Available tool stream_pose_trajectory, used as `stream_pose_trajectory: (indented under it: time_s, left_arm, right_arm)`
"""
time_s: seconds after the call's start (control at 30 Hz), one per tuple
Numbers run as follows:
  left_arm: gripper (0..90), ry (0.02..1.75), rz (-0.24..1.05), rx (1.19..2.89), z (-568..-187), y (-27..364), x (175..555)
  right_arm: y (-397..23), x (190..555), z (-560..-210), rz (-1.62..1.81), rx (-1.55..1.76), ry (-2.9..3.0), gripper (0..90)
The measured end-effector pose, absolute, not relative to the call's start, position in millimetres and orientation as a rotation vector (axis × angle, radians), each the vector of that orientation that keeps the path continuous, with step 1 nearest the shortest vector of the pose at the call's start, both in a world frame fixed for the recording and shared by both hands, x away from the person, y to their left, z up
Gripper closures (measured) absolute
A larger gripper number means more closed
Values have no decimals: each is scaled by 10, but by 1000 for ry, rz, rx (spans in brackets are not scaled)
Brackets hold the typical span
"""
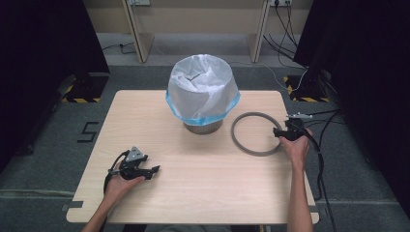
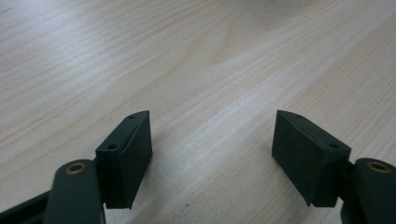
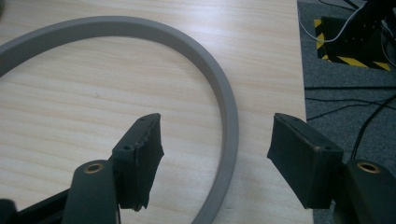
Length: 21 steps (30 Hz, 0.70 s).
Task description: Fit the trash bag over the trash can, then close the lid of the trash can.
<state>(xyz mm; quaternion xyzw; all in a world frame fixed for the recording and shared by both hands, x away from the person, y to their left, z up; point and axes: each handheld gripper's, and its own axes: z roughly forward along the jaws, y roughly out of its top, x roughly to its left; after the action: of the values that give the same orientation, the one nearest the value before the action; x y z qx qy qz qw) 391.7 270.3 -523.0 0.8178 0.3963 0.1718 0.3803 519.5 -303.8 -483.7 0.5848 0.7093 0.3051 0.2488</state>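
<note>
While the left gripper is resting spread and empty, the right gripper is straddling the grey ring, jaws apart, not gripping.

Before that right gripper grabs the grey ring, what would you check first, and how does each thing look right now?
1. Ring sits between the right gripper jaws: ok.
2. Jaws stand wide enough to clear the ring: ok.
3. Pads pressing on the ring: not ok, a gap shows on both sides.
4. Ring lies flat on the table, apart from the bagged bin: ok.
5. Left gripper open, parked away from the ring: ok.
</note>
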Motion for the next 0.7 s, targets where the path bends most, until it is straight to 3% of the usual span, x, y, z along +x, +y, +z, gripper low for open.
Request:
stream_pose_trajectory:
  time_s: [0.43,0.7]
  left_arm:
    - [279,1012,439,2088,-5229,2702,3917]
    - [279,1012,439,2088,-5230,2702,3916]
  right_arm:
    - [-3123,5186,-4855,797,1614,1904,347]
    - [-3202,5210,-4946,751,1648,1911,395]
